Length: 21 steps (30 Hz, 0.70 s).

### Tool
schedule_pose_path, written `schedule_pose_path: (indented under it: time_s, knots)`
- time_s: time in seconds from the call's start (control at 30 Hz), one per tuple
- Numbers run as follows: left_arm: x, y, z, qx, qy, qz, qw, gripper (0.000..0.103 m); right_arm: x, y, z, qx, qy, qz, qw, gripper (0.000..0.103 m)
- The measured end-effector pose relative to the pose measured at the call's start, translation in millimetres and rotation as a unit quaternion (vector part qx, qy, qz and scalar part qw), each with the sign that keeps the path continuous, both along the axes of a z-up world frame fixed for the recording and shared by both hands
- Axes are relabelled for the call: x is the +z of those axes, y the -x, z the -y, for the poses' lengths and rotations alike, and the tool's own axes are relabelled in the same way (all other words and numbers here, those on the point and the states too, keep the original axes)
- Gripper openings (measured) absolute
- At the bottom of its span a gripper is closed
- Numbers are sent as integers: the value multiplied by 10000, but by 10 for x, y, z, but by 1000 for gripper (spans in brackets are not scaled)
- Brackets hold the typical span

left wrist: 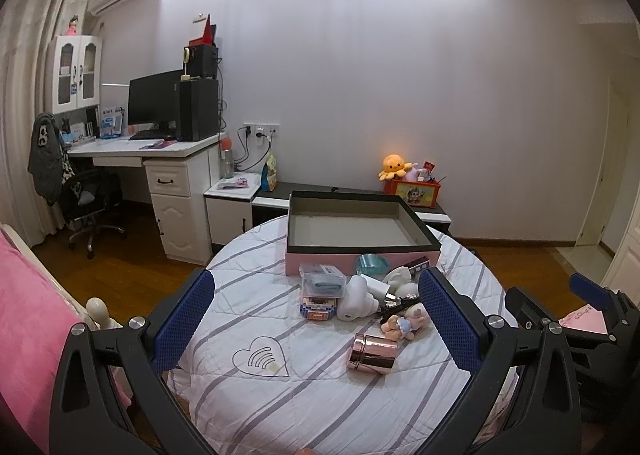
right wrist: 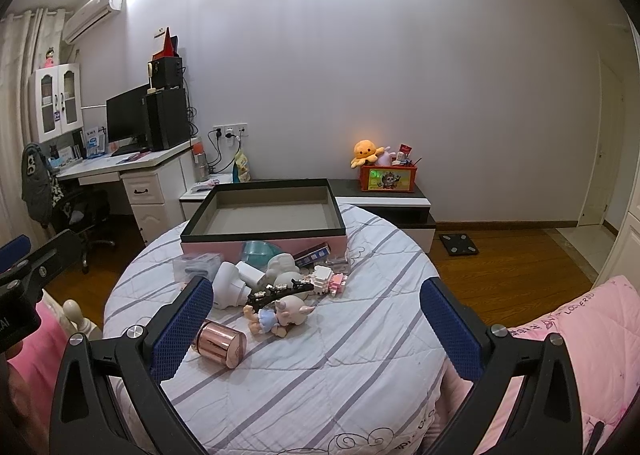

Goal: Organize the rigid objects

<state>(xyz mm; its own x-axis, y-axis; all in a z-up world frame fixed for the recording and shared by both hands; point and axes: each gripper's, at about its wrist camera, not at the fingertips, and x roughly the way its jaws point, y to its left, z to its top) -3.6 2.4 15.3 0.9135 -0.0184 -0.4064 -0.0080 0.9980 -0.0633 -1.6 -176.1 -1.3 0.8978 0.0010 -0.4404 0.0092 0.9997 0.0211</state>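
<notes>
Left claw: my left claw (left wrist: 316, 319) hangs wide open over the striped quilt (left wrist: 280, 407), nothing between its blue pads (left wrist: 182, 319)
Right claw: my right claw (right wrist: 316, 325) is spread open too and grips nothing; in the left view I see it off to the right (left wrist: 580, 311), low beside the quilt
Box: I see the pink box (left wrist: 360, 221) with the black rim at the far side of the quilt, its grey inside bare
Pile: the small things lie bunched on the quilt just in front of the box's near wall
Rose-gold cylinder: the rose-gold cylinder (left wrist: 372, 353) lies on its side, nearest to me, just beside the doll
Doll: the small doll (right wrist: 276, 315) in a blue dress lies flat between the cylinder and the hair clip
Hair clip: the black hair clip (right wrist: 280, 289) with studs lies across the pile, touching the white speaker-like piece (right wrist: 228, 285)
Clear case: the clear plastic case (left wrist: 322, 279) sits at the pile's left, on top of the brick model (left wrist: 318, 307)
Teal dish: the teal dish (right wrist: 258, 251) leans against the box wall
Desk: a white desk (left wrist: 152, 149) with a monitor (left wrist: 154, 101) stands far left by the wall
Low cabinet: an orange plush octopus (left wrist: 394, 165) sits on the toy crate behind the box
</notes>
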Motion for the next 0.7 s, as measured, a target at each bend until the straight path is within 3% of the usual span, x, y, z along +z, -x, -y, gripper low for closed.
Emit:
schedule_pose_path:
  time_s: [0.7]
  knots:
    - [-77,4,12,28,53,17,10000,103,10,23,-25,-33,4,11,10000,103]
